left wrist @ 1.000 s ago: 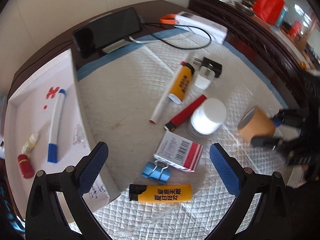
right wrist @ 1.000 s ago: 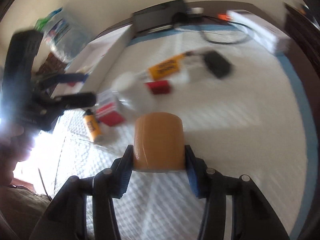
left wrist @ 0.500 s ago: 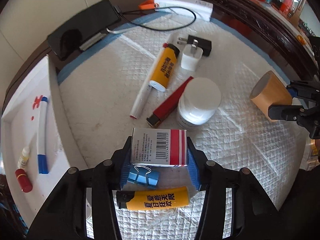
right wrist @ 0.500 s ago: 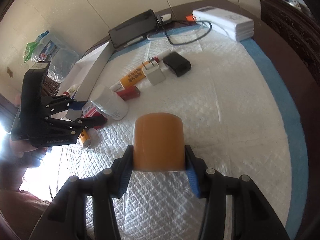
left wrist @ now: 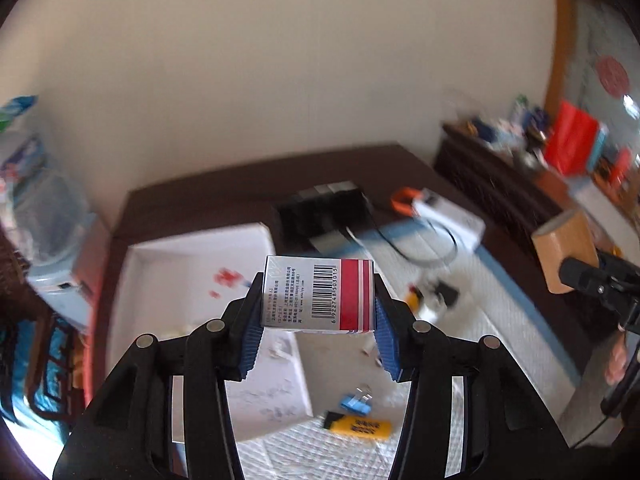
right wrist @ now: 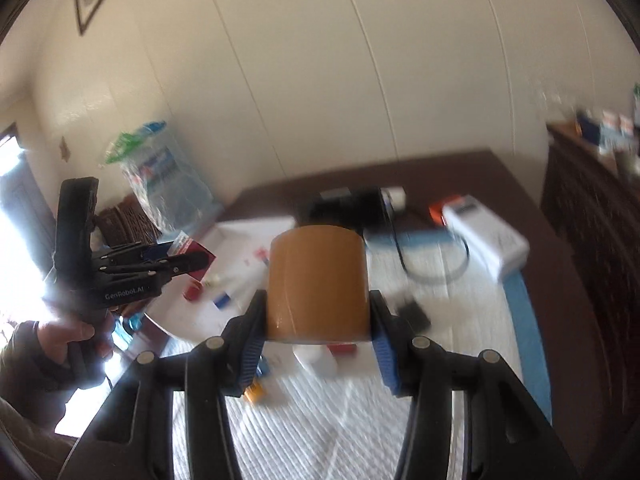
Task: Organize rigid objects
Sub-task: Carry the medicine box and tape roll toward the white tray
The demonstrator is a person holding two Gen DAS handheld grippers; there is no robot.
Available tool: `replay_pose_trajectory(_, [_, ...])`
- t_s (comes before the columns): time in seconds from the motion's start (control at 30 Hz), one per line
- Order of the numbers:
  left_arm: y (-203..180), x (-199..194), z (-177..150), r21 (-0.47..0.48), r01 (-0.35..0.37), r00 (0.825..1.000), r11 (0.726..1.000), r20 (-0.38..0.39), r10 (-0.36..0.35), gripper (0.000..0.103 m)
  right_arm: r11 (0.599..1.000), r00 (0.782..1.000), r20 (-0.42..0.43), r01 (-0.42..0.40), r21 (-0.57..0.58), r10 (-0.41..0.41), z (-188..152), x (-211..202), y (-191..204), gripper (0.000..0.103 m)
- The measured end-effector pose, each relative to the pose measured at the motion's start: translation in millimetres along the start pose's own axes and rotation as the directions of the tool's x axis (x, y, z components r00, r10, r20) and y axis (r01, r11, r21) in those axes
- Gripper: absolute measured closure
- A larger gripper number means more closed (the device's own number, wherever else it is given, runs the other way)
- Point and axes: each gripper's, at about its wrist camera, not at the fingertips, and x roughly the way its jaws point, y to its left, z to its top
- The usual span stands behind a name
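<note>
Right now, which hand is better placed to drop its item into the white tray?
Left. Its tool holds the barcode box just before the white tray; the right tool holds the tan cylinder above the quilted mat.

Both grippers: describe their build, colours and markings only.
The left gripper and right gripper share black linkage arms with round silver pivot pins and ribbed blue fingertip pads. The left gripper's body reads "GenRobot.AI" in white.

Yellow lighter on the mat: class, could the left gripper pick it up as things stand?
Probably not yet: the left gripper is shut on the red and white box, lifted well above the yellow lighter. It must release first.
</note>
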Motion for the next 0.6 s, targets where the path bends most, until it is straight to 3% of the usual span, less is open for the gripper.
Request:
replay_pose_trajectory(0.17, [47,-62,30,-0.095,-0.099,0.982,0.991,0.15,0.112,0.055,0.996,0.988,0.132,-0.074,-0.049,0.08,51,-13,39,0.054])
replay_pose_trajectory(0.33, [85,-106,34,-0.181,-0.171,0.954,0.968,0.216,0.209,0.055,0.986,0.956,0.242,-0.158,-0.056,0.167,83,-22,81,0.054])
replay_pose_trajectory(0.6, [117,-101,-3,-0.231,-0.217,0.959,0.949,0.132,0.251,0.055,0.965,0.959,0.114,-0.251,-0.072,0.258,62,33,130,0.054])
